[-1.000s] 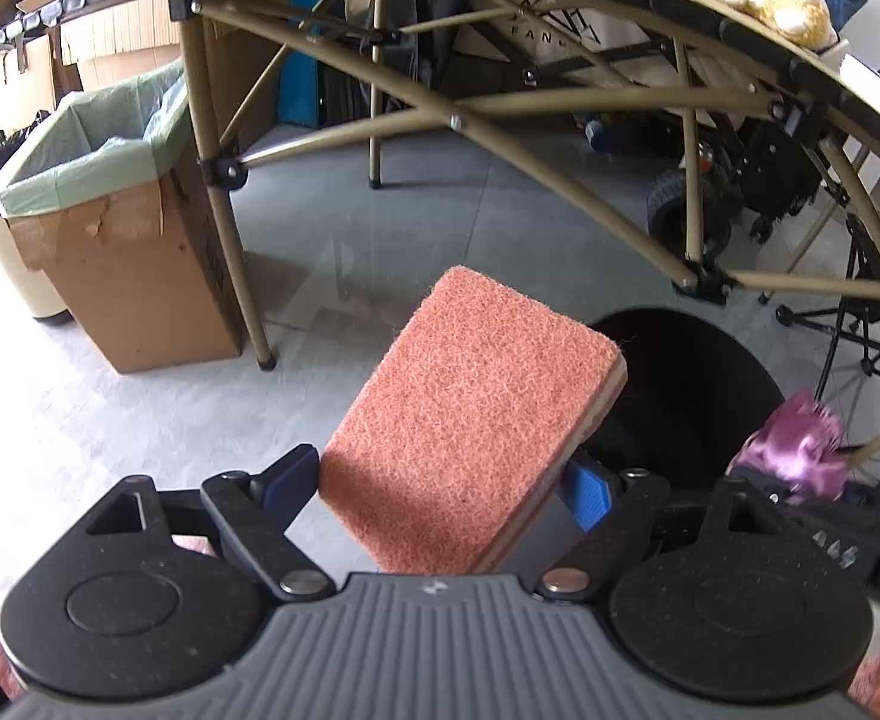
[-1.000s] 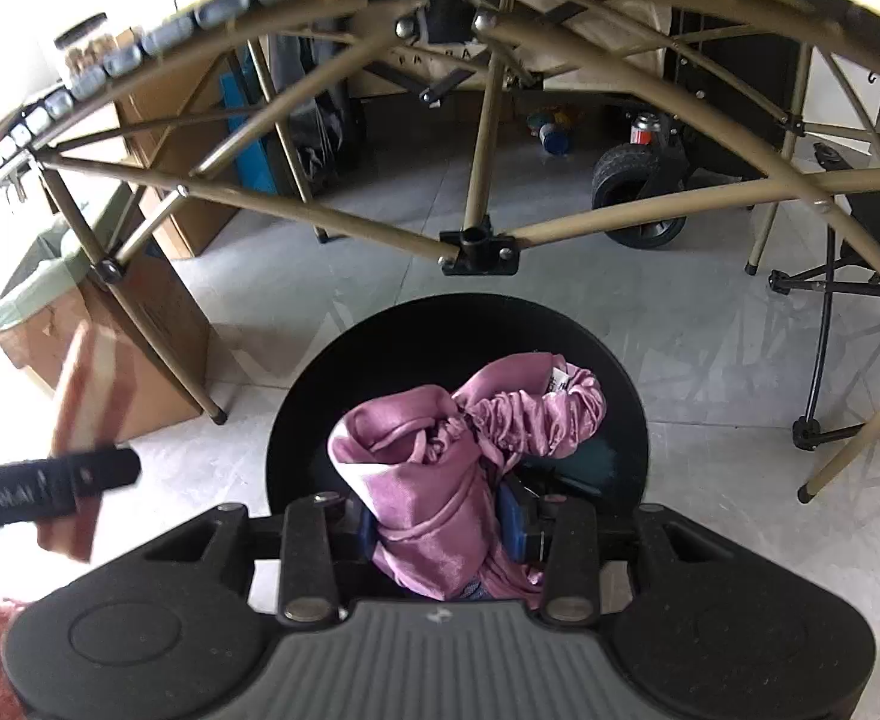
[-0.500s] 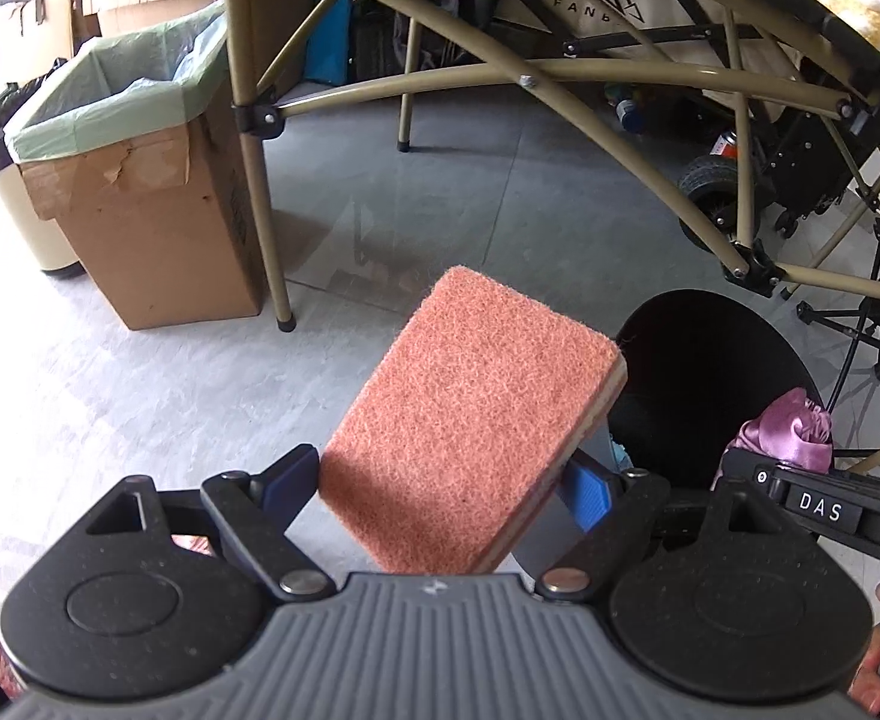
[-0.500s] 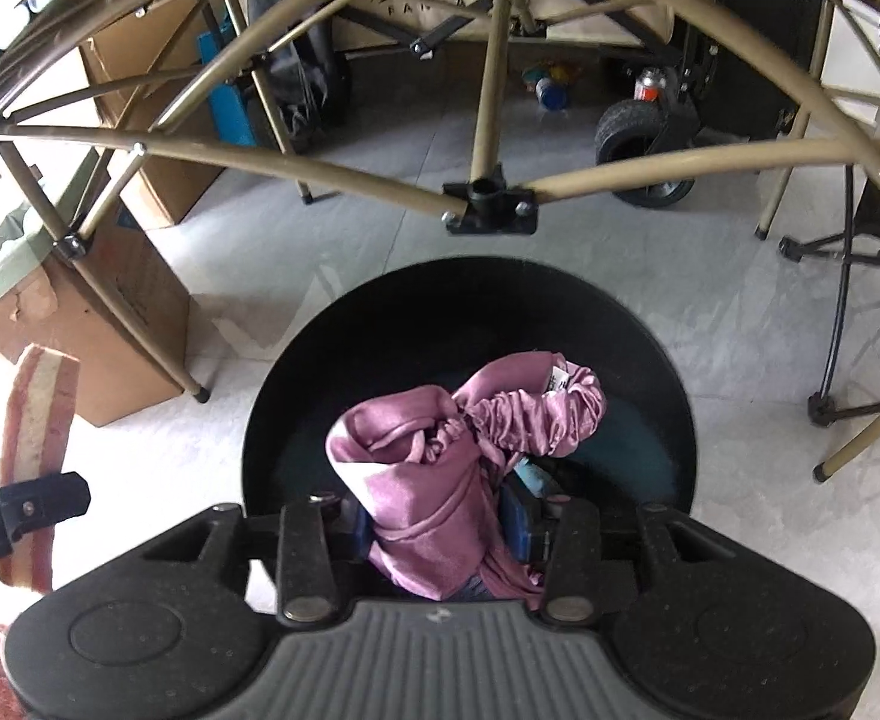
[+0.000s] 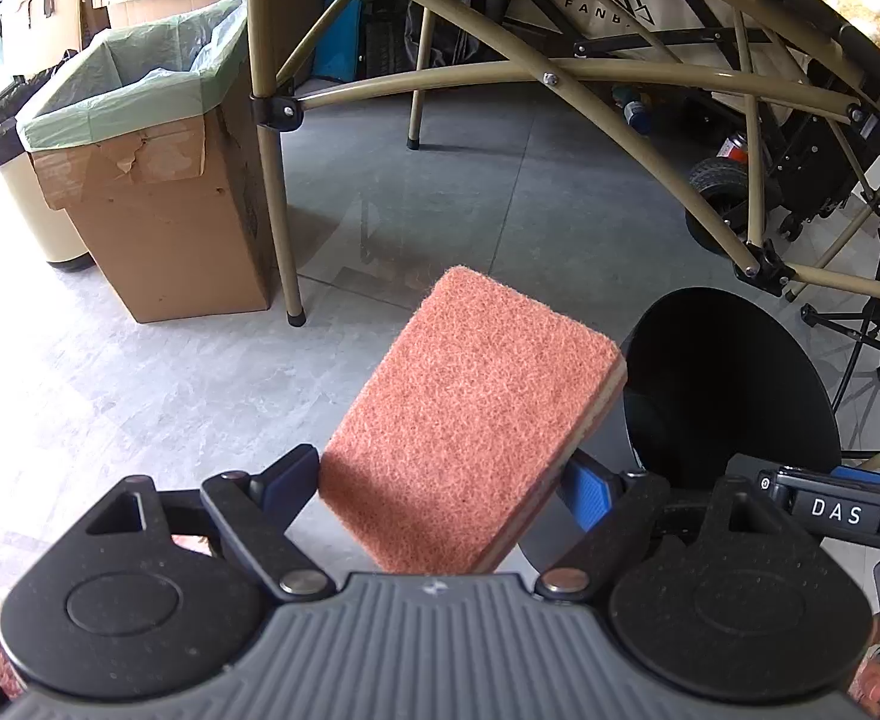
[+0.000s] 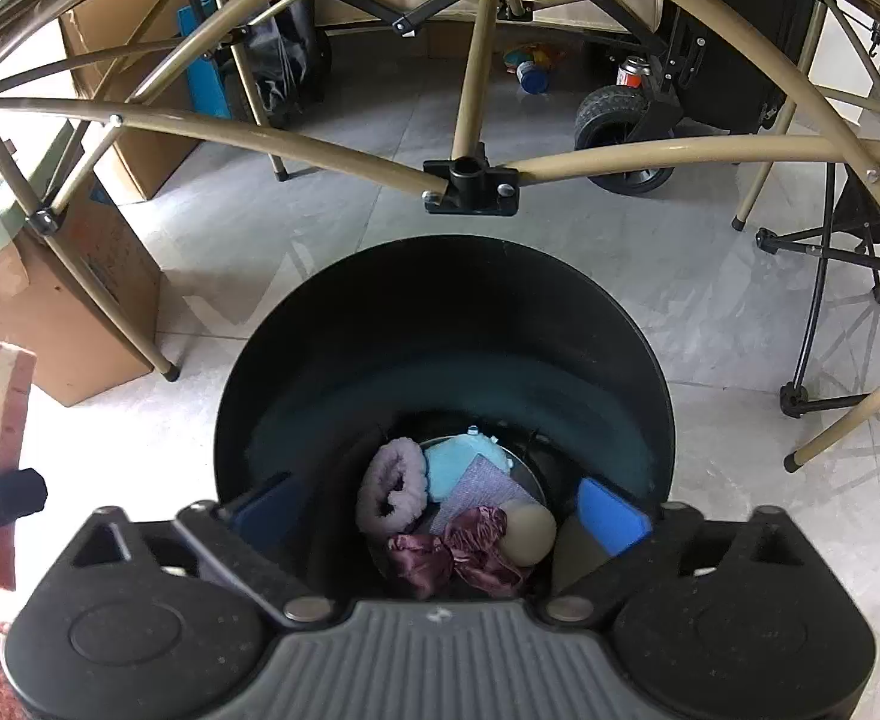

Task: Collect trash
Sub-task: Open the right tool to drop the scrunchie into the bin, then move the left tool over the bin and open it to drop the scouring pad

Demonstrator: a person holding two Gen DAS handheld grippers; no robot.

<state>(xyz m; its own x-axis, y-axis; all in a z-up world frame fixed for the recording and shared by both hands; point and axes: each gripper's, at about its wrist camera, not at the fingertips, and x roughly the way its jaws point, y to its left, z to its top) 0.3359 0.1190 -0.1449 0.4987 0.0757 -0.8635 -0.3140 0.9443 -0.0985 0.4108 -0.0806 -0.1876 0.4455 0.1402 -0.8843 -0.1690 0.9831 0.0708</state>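
Your right gripper points steeply down over the black bin, jaws just sprung wide with nothing between them. Purple satin cloth lies at the bin's bottom beside a lilac scrunchie and a pale blue pad. Your left gripper, angled down just left of the bin, pinches the orange scouring sponge across its edges, tilted. Legible writing: "DAS" on the right gripper body; "FANB…" on the beige canvas behind the tan frame.
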